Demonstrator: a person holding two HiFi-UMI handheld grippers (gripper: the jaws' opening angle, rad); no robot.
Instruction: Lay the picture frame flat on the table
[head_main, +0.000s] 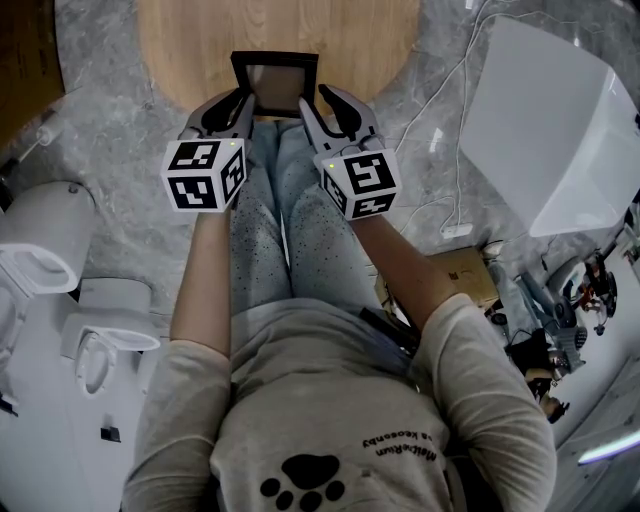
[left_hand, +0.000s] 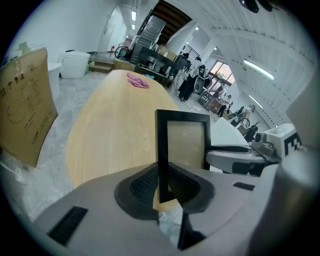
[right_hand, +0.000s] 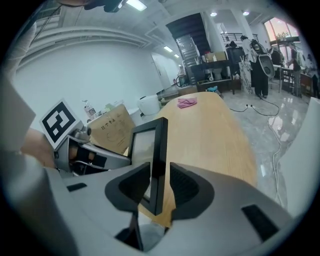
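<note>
Picture frame (head_main: 275, 85) is standing upright at the near edge of the wooden table (head_main: 200, 50), my left gripper (head_main: 235, 105) is pinching its left side and my right gripper (head_main: 322, 103) is straddling its right side with pads not pressing, so tilting it now is probably risking a one-sided twist and drop.

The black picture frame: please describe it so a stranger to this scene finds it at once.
Find the long oval table of light wood. At its near end, a black rectangular picture frame is upright between the left gripper and the right gripper. Its only neighbour, a pink cloth, lies flat at the far end.
</note>
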